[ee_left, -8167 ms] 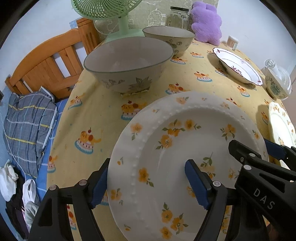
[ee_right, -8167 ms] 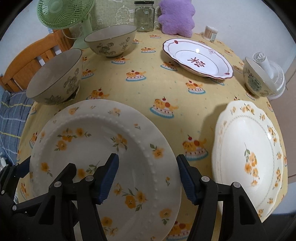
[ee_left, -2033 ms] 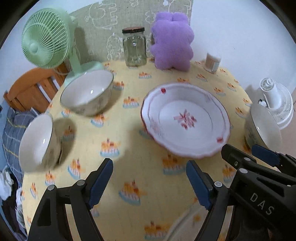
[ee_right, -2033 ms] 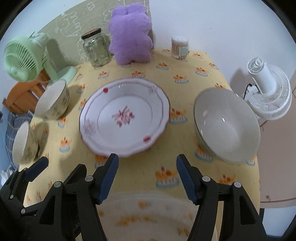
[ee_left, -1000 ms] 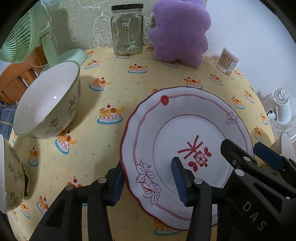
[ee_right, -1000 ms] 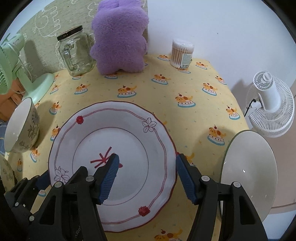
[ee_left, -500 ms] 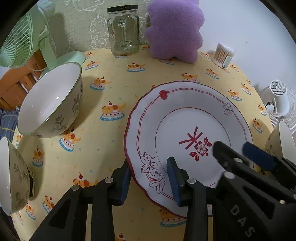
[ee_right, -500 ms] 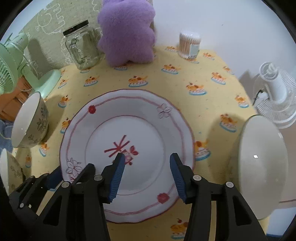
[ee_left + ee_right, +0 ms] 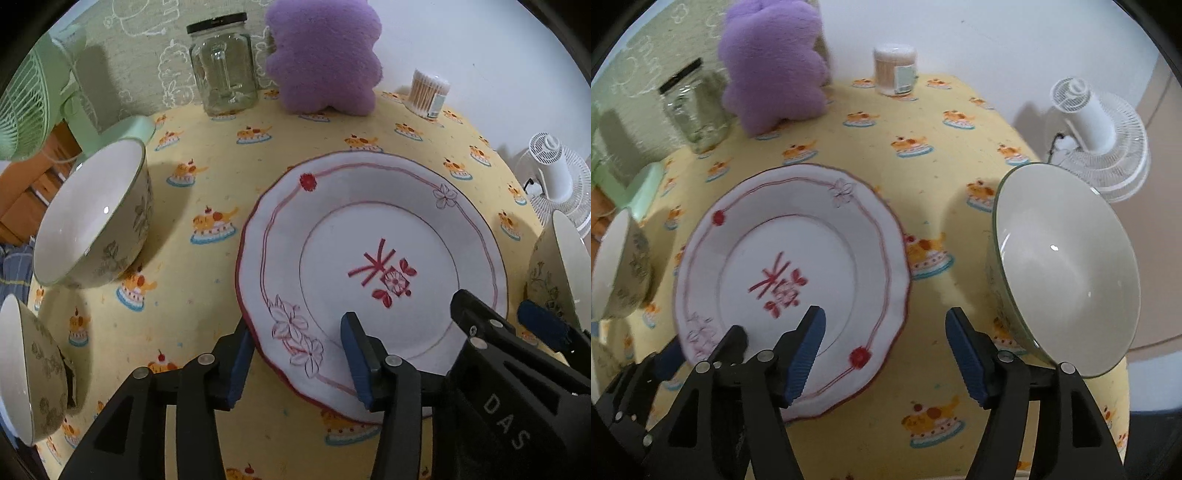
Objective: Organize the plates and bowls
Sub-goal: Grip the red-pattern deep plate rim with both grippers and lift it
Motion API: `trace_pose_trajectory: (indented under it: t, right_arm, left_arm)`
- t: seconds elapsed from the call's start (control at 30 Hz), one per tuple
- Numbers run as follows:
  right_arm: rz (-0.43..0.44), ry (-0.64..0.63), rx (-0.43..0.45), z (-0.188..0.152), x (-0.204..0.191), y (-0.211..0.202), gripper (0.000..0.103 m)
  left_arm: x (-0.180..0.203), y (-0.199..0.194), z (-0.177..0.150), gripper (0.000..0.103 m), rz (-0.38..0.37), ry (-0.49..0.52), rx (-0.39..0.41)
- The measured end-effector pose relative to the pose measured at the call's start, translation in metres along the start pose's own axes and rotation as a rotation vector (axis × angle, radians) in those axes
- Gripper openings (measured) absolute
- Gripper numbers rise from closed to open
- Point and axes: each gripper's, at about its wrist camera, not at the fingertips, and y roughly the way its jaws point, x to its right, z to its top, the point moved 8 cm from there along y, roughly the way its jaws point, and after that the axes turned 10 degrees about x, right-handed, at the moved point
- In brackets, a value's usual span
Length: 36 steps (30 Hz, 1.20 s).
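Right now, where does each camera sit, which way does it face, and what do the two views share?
Left wrist: rides the left claw, angled steeply down at the red-patterned white plate; its opening jaws straddle the plate's near rim; the right claw shows too.
Right wrist: rides the right claw, looking down between plate and large white bowl; jaws opening, the plate's right edge between them, unpressed.
Shared: plate, purple plush toy, glass jar, yellow tablecloth.

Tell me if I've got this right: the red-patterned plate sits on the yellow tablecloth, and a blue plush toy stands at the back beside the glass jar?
Nearly. The plush toy is purple, not blue, as the left wrist view shows. It does stand beside the glass jar, and the red-patterned plate lies on the yellow tablecloth.
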Motion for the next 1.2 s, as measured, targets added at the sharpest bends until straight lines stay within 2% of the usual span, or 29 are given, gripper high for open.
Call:
trace_pose_trajectory:
  t: [0.17,0.3,0.57,1.0,1.2]
  right_arm:
    - [0.033,-0.021,0.017,0.008,-0.014,0.006,0.071]
    - [0.077,0.027,-0.052,0.003,-0.019,0.019,0.067]
    - [0.064,-0.011,-0.047,0.001,-0.023,0.013,0.061]
    - [0.147,-0.114,-0.123,-0.050,-0.066,-0.021,0.061]
    - [0.180,-0.143,-0.166,-0.066,-0.079,-0.030,0.061]
  left_arm:
    - [-0.007,0.004,0.005,0.047,0.001,-0.008,0.007]
    - [-0.005,0.003,0.005,0.045,-0.007,0.014,0.004]
    - [-0.011,-0.003,0.000,0.047,-0.013,0.007,-0.007]
    - [-0.060,-0.043,-0.055,0.047,0.042,-0.084,-0.086]
    - [-0.071,-0.052,-0.070,0.047,0.051,-0.115,-0.109]
